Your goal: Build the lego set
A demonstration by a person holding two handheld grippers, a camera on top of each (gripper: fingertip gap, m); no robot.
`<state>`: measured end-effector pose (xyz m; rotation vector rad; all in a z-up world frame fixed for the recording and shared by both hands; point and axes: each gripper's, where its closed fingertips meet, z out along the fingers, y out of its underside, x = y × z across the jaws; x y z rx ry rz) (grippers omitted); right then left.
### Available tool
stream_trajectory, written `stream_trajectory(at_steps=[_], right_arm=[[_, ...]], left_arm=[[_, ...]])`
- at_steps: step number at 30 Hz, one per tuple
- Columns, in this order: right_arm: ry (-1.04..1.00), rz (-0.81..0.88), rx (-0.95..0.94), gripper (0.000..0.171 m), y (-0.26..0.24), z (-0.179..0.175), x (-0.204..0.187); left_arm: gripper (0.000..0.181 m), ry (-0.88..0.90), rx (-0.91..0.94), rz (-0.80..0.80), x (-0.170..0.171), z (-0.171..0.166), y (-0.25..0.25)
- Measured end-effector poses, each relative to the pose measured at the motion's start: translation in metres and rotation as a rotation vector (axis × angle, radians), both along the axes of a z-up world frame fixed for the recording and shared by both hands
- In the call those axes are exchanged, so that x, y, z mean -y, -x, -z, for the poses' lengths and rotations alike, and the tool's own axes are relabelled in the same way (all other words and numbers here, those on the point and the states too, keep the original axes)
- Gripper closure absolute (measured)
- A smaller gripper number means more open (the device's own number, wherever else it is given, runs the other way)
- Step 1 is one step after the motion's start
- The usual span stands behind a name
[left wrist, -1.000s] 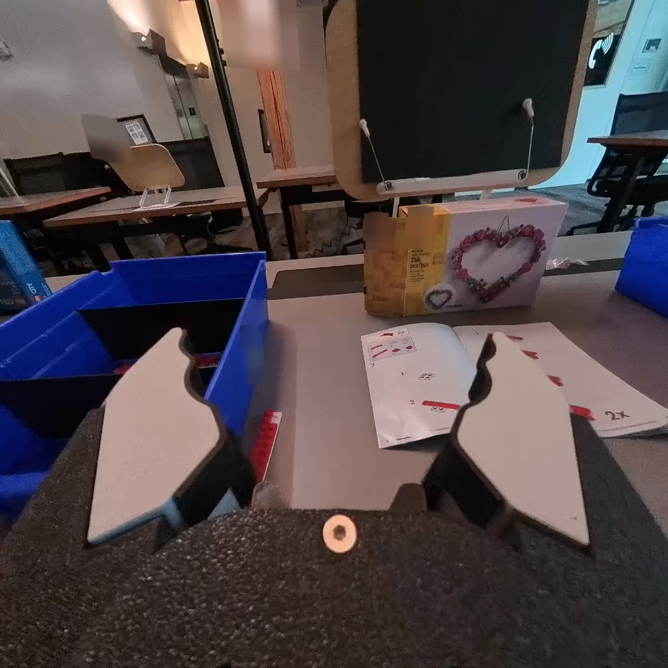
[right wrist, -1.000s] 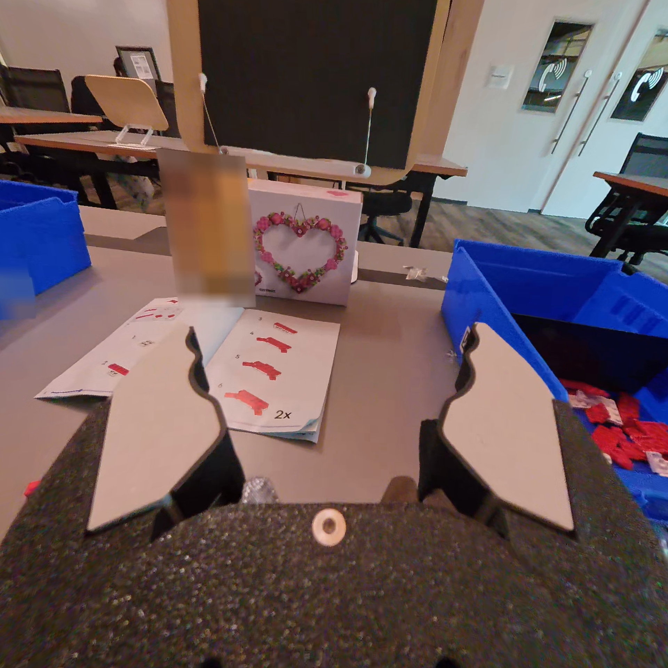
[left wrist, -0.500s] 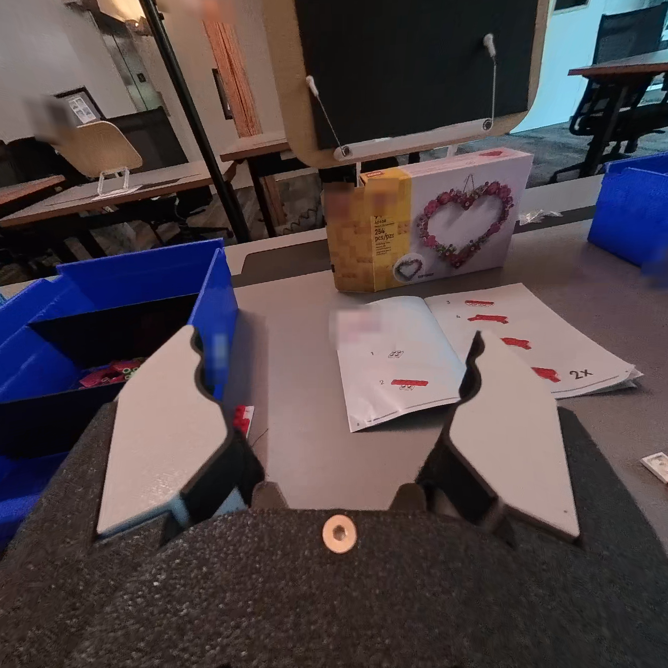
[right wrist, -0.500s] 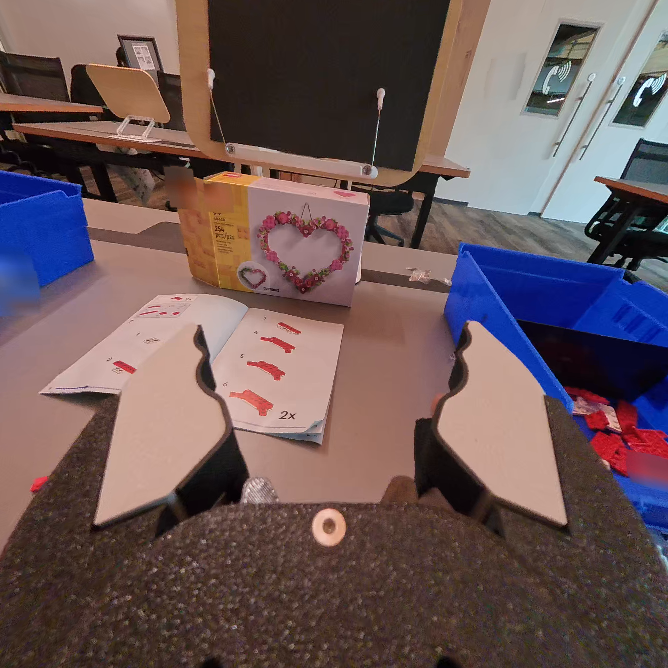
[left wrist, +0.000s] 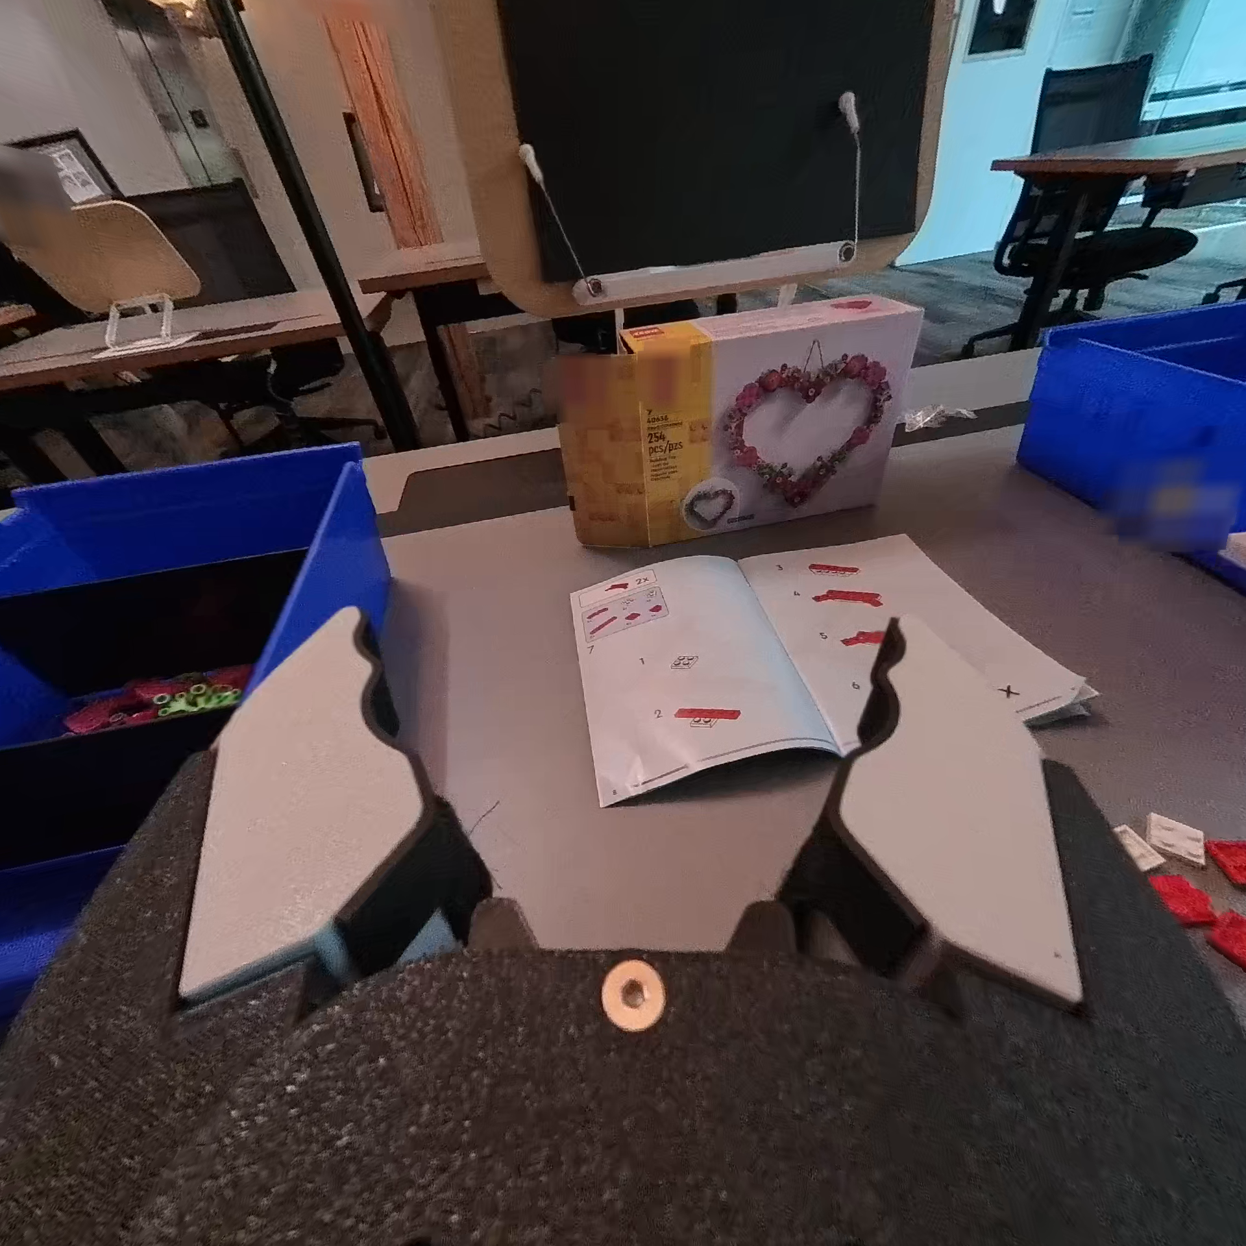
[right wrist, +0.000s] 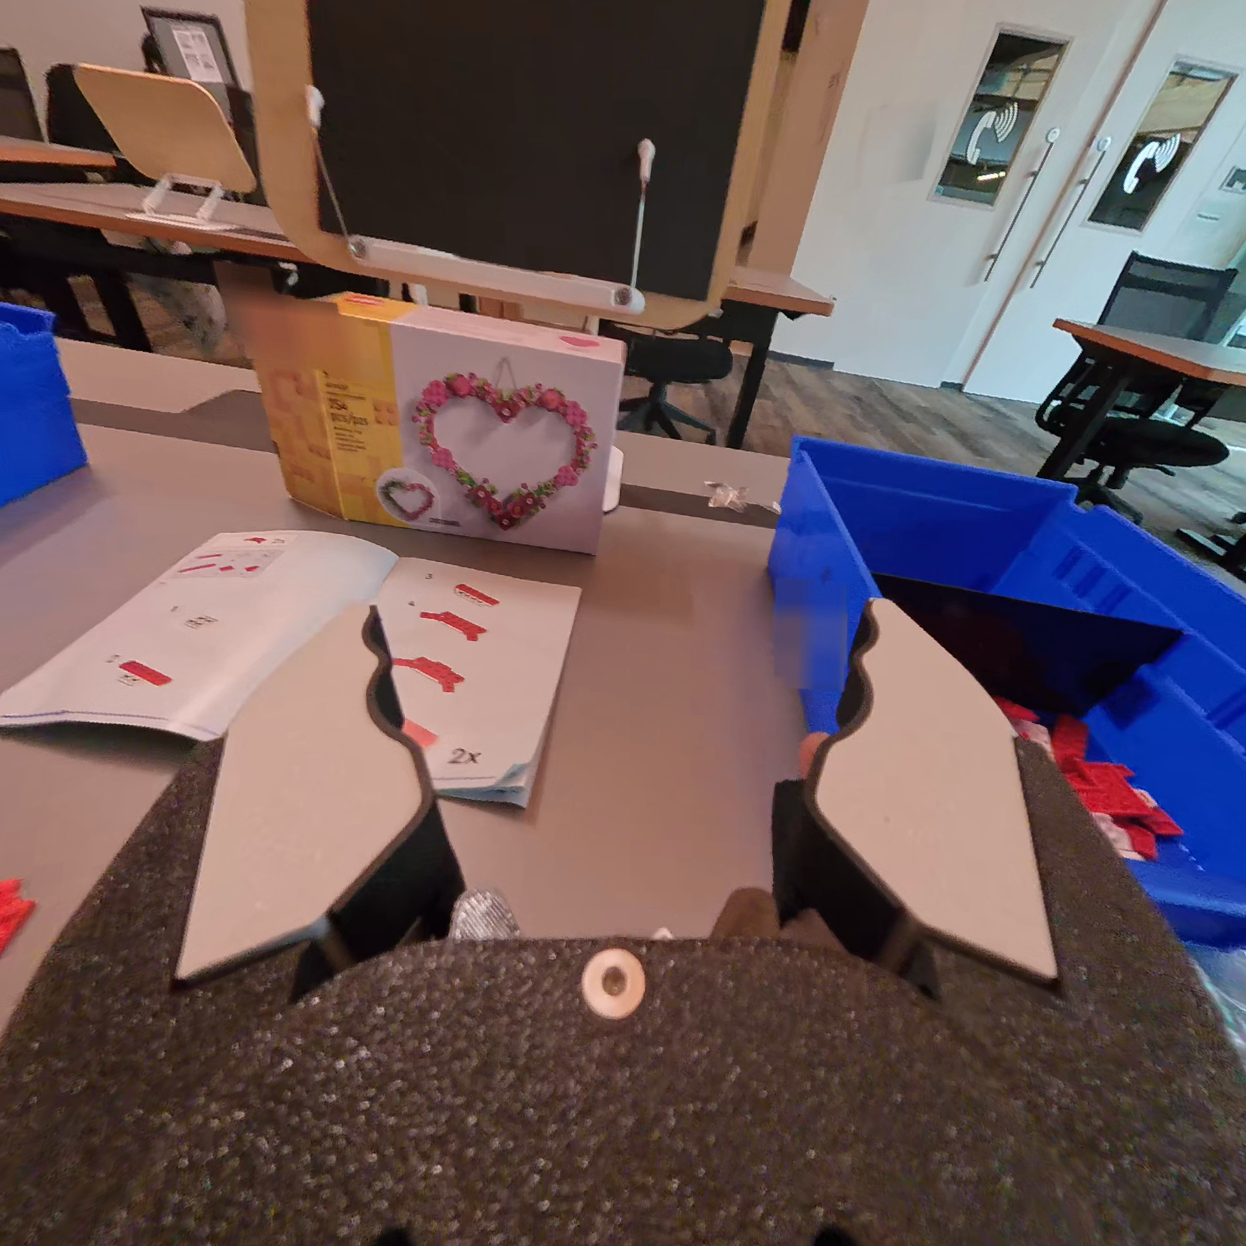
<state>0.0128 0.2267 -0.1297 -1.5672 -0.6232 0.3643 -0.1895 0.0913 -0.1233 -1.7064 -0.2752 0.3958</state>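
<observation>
An open instruction booklet (left wrist: 755, 667) lies on the grey table (left wrist: 512, 661), in front of the upright set box (left wrist: 742, 431) with a flower heart picture. Both also show in the right wrist view, booklet (right wrist: 222, 634) and box (right wrist: 458, 425). My left gripper (left wrist: 627, 634) is open and empty above the table, beside a blue bin (left wrist: 195, 539) holding pink and green pieces (left wrist: 168, 701). My right gripper (right wrist: 620, 627) is open and empty beside a blue bin (right wrist: 1011, 539) holding red and white pieces (right wrist: 1106, 789). Loose red and white pieces (left wrist: 1193, 876) lie on the table at right.
A black board in a wooden frame (left wrist: 708, 135) stands behind the box. A black pole (left wrist: 317, 229) rises at the back left. A few red pieces (right wrist: 13, 903) lie at the left edge of the right wrist view. Desks and chairs stand beyond the table.
My left gripper has risen and swung right, away from the left bin: the booklet sits more central and loose pieces come into view. My right gripper has shifted slightly. Both stay open.
</observation>
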Motion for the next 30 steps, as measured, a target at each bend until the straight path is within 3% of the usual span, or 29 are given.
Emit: stream_trajectory(at_steps=[10, 14, 22, 30], right_arm=[[0.045, 0.147, 0.038, 0.04, -0.08, 0.002, -0.047], [0.055, 0.095, 0.029, 0.041, -0.059, 0.003, -0.036], [0.103, -0.183, -0.006, 0.042, 0.044, 0.014, 0.033], [0.102, -0.019, -0.006, 0.044, -0.012, 0.01, -0.01]], left_arm=[[0.049, -0.003, -0.046, -0.025, 0.003, -0.003, 0.002], [0.052, -0.025, -0.015, -0.008, 0.0, -0.005, -0.001], [0.053, -0.043, 0.039, 0.202, -0.029, -0.006, -0.069], [0.054, -0.03, -0.02, -0.022, 0.011, -0.004, 0.006]])
